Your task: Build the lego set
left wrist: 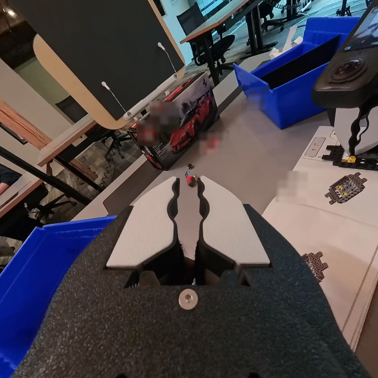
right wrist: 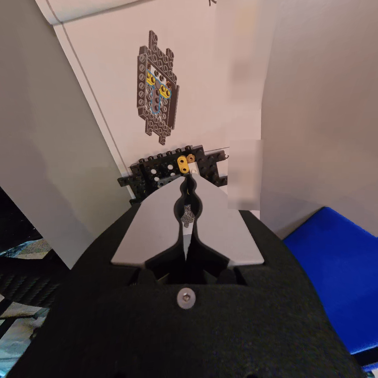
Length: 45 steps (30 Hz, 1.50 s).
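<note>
Left claw (left wrist: 188, 181) parted over bare tabletop (left wrist: 245, 139); right claw (right wrist: 189, 178) clenched at black brick plate (right wrist: 155, 169) edge.

Open-plan office. Rows of desks (left wrist: 216, 24) w/ black swivel chairs (left wrist: 212, 47) stood in the bkgd on carpet floor (left wrist: 90, 157); a dark partition (left wrist: 98, 51) w/ pale edge hung nearby. Near desk (left wrist: 255, 147) held a toy-car box (left wrist: 184, 122), blue bins (left wrist: 286, 98) and a booklet (left wrist: 327, 204).
</note>
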Available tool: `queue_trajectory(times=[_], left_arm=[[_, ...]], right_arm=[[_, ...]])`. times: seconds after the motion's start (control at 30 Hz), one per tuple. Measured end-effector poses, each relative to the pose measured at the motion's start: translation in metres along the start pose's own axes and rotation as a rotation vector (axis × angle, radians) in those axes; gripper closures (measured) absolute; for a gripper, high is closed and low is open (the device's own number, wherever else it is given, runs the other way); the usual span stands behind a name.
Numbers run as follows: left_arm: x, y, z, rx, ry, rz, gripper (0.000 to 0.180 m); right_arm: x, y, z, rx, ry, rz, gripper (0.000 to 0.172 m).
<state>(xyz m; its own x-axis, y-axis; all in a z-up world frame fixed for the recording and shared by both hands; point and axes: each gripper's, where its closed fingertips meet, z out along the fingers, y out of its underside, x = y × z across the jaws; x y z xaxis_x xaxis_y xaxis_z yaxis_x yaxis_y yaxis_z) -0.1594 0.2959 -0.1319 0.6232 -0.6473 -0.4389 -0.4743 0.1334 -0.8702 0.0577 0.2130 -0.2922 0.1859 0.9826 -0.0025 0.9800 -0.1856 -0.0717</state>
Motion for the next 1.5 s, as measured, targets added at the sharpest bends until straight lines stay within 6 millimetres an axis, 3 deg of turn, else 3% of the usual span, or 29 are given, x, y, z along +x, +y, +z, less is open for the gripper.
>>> queue_trajectory(times=[0.13,0.27,0.37,0.43,0.5,0.63,0.77,1.07,1.4,1.5], left_arm=[[0.003,0.001,0.003,-0.008,0.01,-0.001,0.165],[0.004,-0.002,0.003,-0.013,0.005,0.028,0.165],[0.005,-0.004,0.001,-0.009,0.003,0.039,0.165],[0.004,-0.006,-0.001,-0.002,-0.003,0.043,0.165],[0.003,-0.008,-0.002,0.005,-0.005,0.04,0.165],[0.004,-0.006,-0.001,0.0,0.004,0.038,0.164],[0.005,-0.004,0.001,-0.005,0.007,0.042,0.164],[0.003,0.001,0.002,-0.016,0.005,0.032,0.164],[0.005,-0.002,0.003,-0.009,0.014,0.034,0.164],[0.006,0.0,0.003,-0.016,0.022,0.034,0.164]], right_arm=[[0.0,0.0,0.0,-0.015,0.055,0.014,0.172],[0.001,0.001,-0.001,0.08,0.078,-0.004,0.172],[0.007,-0.004,-0.02,0.166,0.128,-0.01,0.172],[0.0,-0.006,-0.031,0.204,0.095,-0.019,0.172],[-0.007,-0.002,-0.028,0.173,0.062,-0.039,0.172],[-0.011,0.004,-0.014,0.116,0.043,-0.071,0.148],[-0.011,0.004,-0.007,0.098,0.037,-0.097,0.162],[-0.01,0.006,-0.001,0.009,0.043,-0.127,0.163],[-0.011,0.006,-0.002,0.028,0.078,-0.096,0.163],[-0.006,0.006,-0.012,0.111,0.102,-0.052,0.155]])
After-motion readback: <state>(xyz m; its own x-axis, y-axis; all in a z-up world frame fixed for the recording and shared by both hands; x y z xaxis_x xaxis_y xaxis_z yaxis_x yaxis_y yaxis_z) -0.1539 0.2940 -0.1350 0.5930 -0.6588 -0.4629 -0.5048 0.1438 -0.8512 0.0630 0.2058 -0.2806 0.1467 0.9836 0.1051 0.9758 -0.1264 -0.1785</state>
